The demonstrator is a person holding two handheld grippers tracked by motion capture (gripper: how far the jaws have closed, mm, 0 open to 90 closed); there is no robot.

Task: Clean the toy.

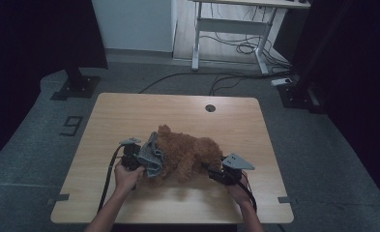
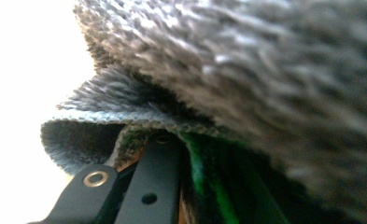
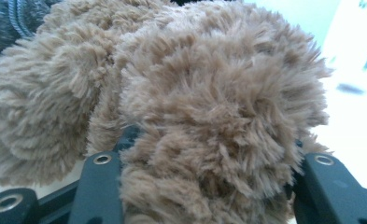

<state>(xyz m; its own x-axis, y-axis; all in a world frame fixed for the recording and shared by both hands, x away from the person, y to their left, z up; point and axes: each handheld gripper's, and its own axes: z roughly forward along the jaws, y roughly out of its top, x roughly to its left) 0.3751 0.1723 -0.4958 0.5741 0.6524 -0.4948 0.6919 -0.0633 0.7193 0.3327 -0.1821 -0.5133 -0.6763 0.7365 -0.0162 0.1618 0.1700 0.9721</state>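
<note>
High view: fluffy brown plush dog (image 1: 187, 153) lies mid-table with a grey knitted garment (image 1: 151, 155) over its left end. Left gripper (image 1: 134, 162) pinches the knit tight; right gripper (image 1: 211, 171) clamps a plush limb. Pull the knit gently leftward while anchoring firmly.

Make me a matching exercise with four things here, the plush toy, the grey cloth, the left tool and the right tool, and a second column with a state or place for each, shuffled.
Column one:
1. plush toy
2. cloth
3. left tool
4. right tool

Column two:
A. jaws around a brown furry limb
B. grey knit, draped at the toy's left end
C. shut on the cloth
D. brown, lying mid-table

Pairs: 1-D, 2-B, 3-C, 4-A
</note>
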